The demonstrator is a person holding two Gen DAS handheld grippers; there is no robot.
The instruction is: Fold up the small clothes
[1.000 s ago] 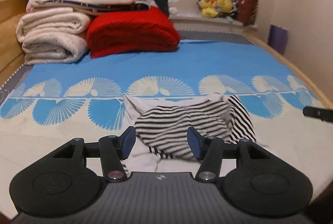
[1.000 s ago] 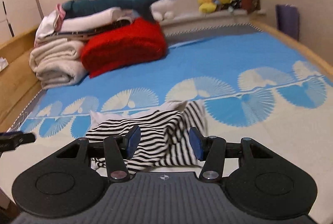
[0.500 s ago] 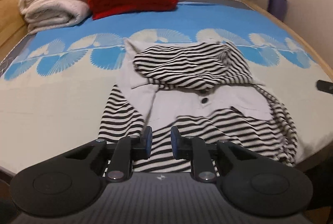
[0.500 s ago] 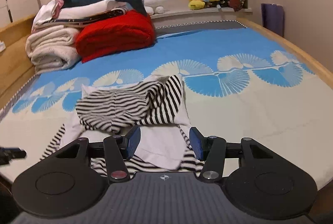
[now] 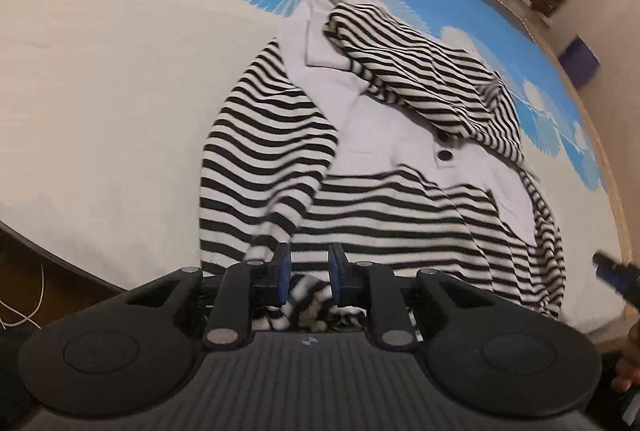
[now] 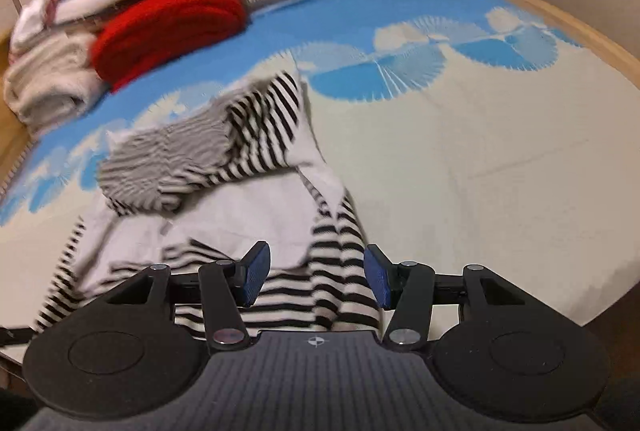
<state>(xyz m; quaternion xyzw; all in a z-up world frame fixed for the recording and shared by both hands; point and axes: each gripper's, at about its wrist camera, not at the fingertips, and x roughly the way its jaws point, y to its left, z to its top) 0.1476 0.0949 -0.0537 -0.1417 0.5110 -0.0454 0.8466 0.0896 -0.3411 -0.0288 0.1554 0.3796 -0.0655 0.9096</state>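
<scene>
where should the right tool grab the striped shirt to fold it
Probably the near right hem corner of the striped shirt, coming in low from the bed's near edge. That corner hangs at the edge right in front of the right tool, which is open. The left tool already sits narrowed around the left hem, so the two grips would match.

one striped garment (image 5: 360,191), one red blanket (image 6: 168,27), two grippers (image 5: 308,271)

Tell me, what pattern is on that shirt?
Black and white stripes, with a plain white chest panel; the shirt shows best in the left wrist view.
</scene>
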